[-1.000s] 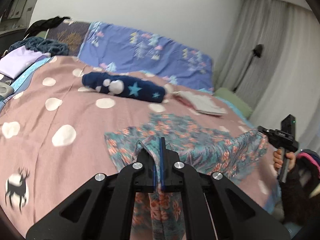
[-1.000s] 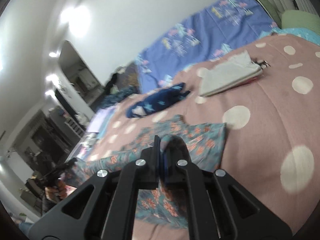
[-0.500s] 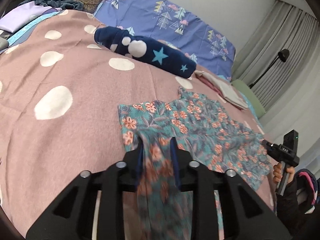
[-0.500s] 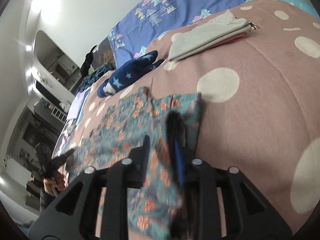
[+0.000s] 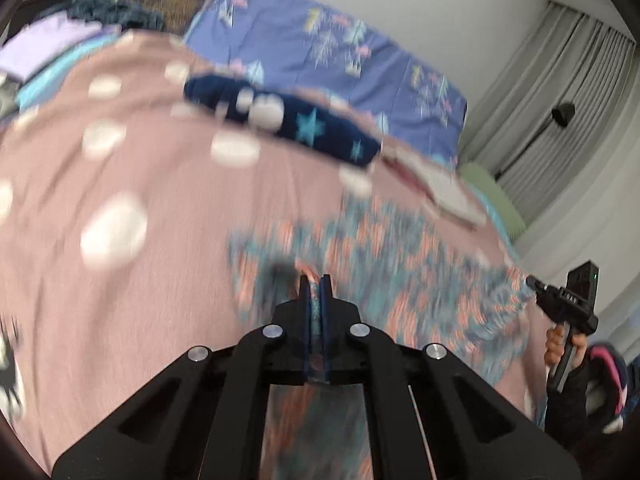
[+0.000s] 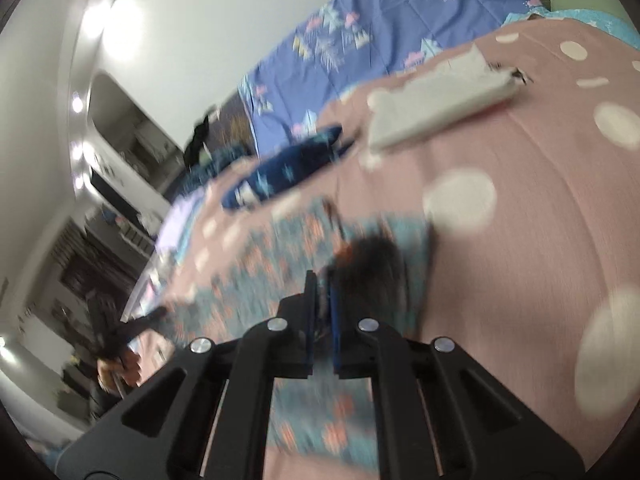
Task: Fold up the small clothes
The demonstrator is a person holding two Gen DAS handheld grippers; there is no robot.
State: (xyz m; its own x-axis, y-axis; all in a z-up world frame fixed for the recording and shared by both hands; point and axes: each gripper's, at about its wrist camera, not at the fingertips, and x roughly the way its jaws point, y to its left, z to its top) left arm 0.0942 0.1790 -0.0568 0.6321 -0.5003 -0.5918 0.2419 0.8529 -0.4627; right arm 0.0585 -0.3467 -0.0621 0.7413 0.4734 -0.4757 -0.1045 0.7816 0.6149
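Opened wide and pinched again, left claw (image 5: 315,280) then right claw (image 6: 323,278) now closed tight on near edge of flowery cloth (image 5: 400,272) lying flat on dotted bed (image 5: 160,280); might slip out if tugged unevenly.
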